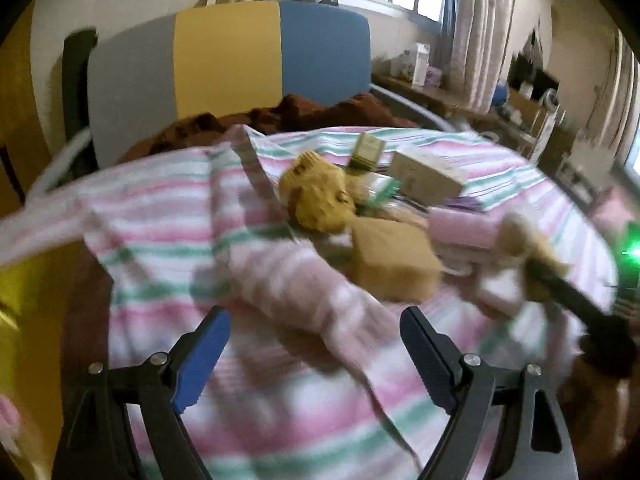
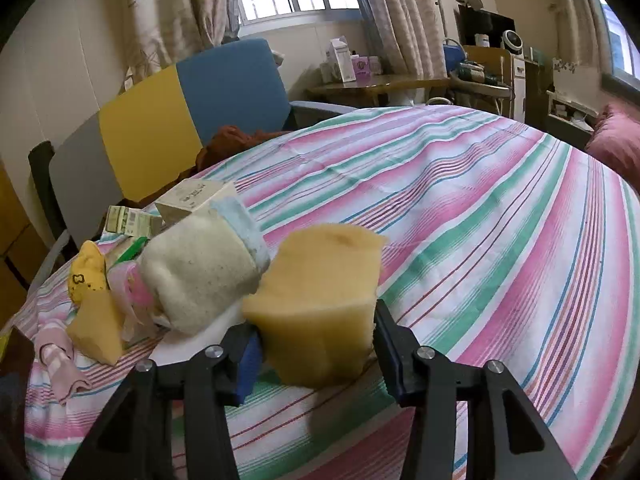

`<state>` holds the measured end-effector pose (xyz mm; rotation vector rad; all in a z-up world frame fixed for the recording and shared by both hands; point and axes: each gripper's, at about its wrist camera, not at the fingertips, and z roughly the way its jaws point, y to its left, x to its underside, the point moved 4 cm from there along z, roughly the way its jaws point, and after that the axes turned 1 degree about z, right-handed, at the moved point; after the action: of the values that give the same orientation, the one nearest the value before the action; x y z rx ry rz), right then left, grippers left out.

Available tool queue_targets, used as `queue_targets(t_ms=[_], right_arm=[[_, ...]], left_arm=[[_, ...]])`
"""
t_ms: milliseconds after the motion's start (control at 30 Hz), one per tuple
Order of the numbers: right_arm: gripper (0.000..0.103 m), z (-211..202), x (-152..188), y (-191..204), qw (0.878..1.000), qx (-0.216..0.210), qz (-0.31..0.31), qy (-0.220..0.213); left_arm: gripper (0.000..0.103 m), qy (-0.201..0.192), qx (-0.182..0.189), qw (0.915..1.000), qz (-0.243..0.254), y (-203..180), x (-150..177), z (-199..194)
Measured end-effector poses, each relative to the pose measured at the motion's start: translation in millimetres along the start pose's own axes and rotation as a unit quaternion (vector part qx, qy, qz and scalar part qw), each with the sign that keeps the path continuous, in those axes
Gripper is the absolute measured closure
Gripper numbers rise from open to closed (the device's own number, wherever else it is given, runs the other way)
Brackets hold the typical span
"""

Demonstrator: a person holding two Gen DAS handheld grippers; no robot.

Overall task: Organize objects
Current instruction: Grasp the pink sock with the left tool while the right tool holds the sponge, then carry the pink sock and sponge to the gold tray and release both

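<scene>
My right gripper (image 2: 316, 322) is shut on a tan sponge (image 2: 324, 272), its pads pressing into both sides just above the striped bedsheet (image 2: 480, 208). Left of it lie a cream sock with a blue cuff (image 2: 204, 272), a second tan sponge (image 2: 98, 328), a yellow sock (image 2: 86, 272) and a pink striped sock (image 2: 56, 352). My left gripper (image 1: 316, 316) stands open over the sheet with nothing between its pads. The pink striped sock (image 1: 304, 280) lies just ahead of it. Beyond are the second sponge (image 1: 390, 258) and the yellow sock (image 1: 316, 196). The left wrist view is blurred.
Two cardboard boxes (image 1: 426, 174) (image 1: 368, 152) sit behind the pile, seen from the right too (image 2: 196, 198) (image 2: 128, 220). A grey, yellow and blue headboard (image 2: 160, 128) stands behind the bed. A pink pillow (image 2: 616, 144) lies at far right. Brown fabric (image 1: 304, 112) lies by the headboard.
</scene>
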<state>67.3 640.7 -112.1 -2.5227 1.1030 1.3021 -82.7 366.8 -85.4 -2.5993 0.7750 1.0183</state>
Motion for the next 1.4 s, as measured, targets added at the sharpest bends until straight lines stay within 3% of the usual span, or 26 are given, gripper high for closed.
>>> queue_targets(t_ms=[233,333,400,667,833,1033,1400], right_arm=[[0.051,2.5,2.0,-3.9,1.0,-0.013,0.013,0.005],[0.051,2.6,2.0,-4.1,1.0,-0.015,0.015,0.005],[0.051,2.0,2.8,-4.1,1.0,-0.016,0.016,0.004],[0.051,0.9,2.8,-4.2,1.0,-0.014,0.014,0.004],[0.053,-5.5,2.1,-3.0,1.0,0.0,0.008,-0.01],[0.054,-20.4,-0.4,-7.9,0.998,0.024,0.017,-0.05],[0.054,-33.1,-1.6,-4.4,0.997,0.03,0.007,-0.076]], left_arm=[[0.015,-0.017,-0.026,0.9938,0.107,-8.3,-0.6,29.2],[0.025,-0.006,-0.032,0.992,0.122,-11.8,0.7,39.0],[0.041,-0.008,-0.022,0.9934,0.112,-11.0,-0.6,40.5],[0.053,-0.02,0.015,0.9969,0.075,-2.0,4.1,35.1],[0.054,-0.062,0.031,0.9946,0.077,-7.6,9.1,16.0],[0.056,-0.079,0.032,0.9904,0.109,-25.4,16.8,3.2],[0.056,-0.101,0.067,0.9899,0.073,-19.7,35.7,-26.7]])
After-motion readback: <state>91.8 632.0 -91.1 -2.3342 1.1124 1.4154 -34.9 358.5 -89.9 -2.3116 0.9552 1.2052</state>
